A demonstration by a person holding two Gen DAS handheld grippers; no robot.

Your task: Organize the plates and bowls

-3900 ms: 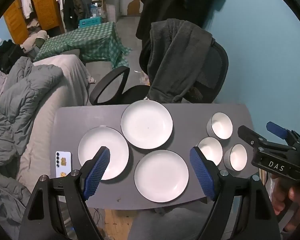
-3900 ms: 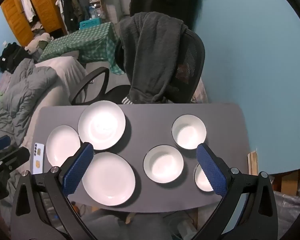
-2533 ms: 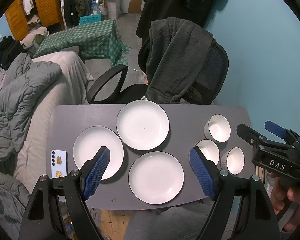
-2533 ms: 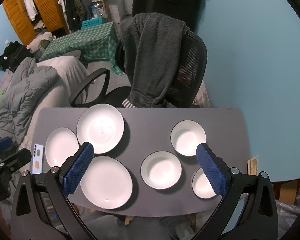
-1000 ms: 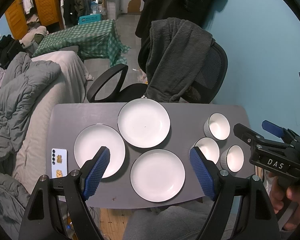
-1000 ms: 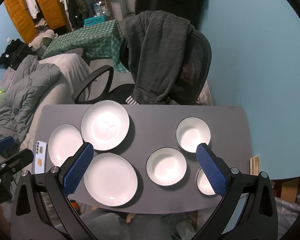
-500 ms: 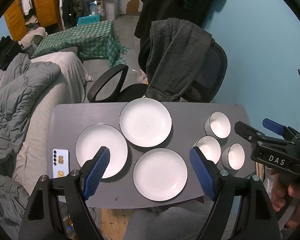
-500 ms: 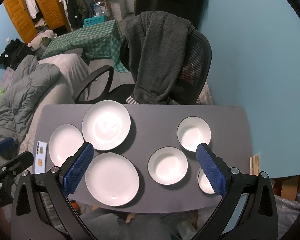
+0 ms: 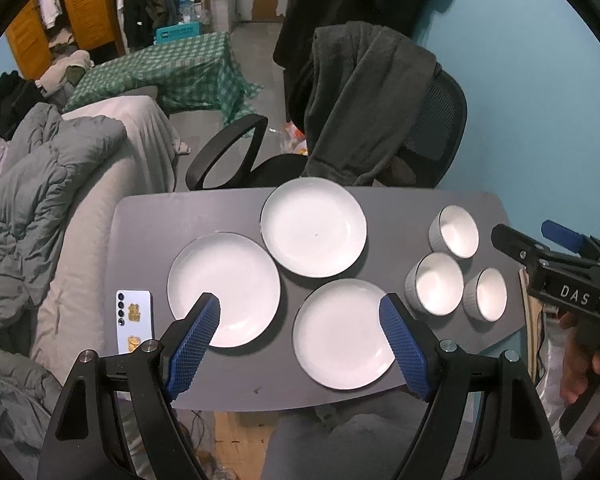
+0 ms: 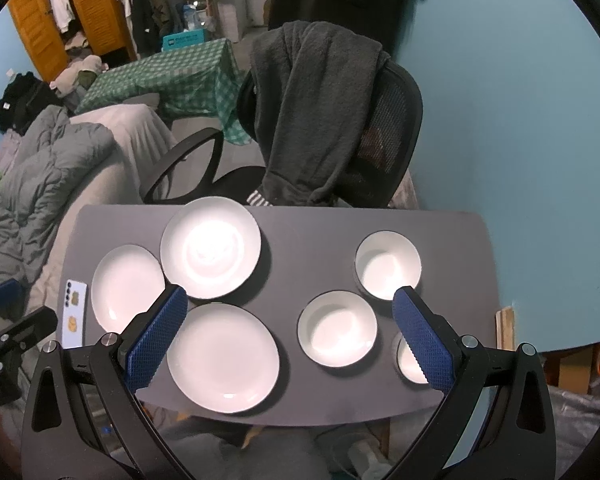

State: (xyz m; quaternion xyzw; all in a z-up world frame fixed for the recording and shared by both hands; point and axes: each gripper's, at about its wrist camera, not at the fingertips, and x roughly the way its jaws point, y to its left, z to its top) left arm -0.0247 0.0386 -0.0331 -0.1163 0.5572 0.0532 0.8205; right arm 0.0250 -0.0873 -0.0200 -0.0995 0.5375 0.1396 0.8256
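Observation:
Three white plates lie apart on the grey table [image 9: 204,384]: a left plate [image 9: 224,288], a far plate [image 9: 313,227] and a near plate [image 9: 340,332]. Three white bowls stand at the right: a far bowl [image 9: 456,232], a middle bowl [image 9: 436,283] and a right bowl [image 9: 486,294]. My left gripper [image 9: 300,336] is open and empty, high above the plates. My right gripper [image 10: 288,330] is open and empty, high above the near plate [image 10: 222,356] and the middle bowl [image 10: 337,328]. The right gripper also shows in the left wrist view [image 9: 556,264].
A white phone [image 9: 134,320] lies at the table's left edge. An office chair [image 9: 380,120] draped with a dark garment stands behind the table. A bed with a grey duvet [image 9: 40,200] is on the left. A blue wall is on the right.
Both grippers have only drifted slightly above the table. The plates and bowls have not moved.

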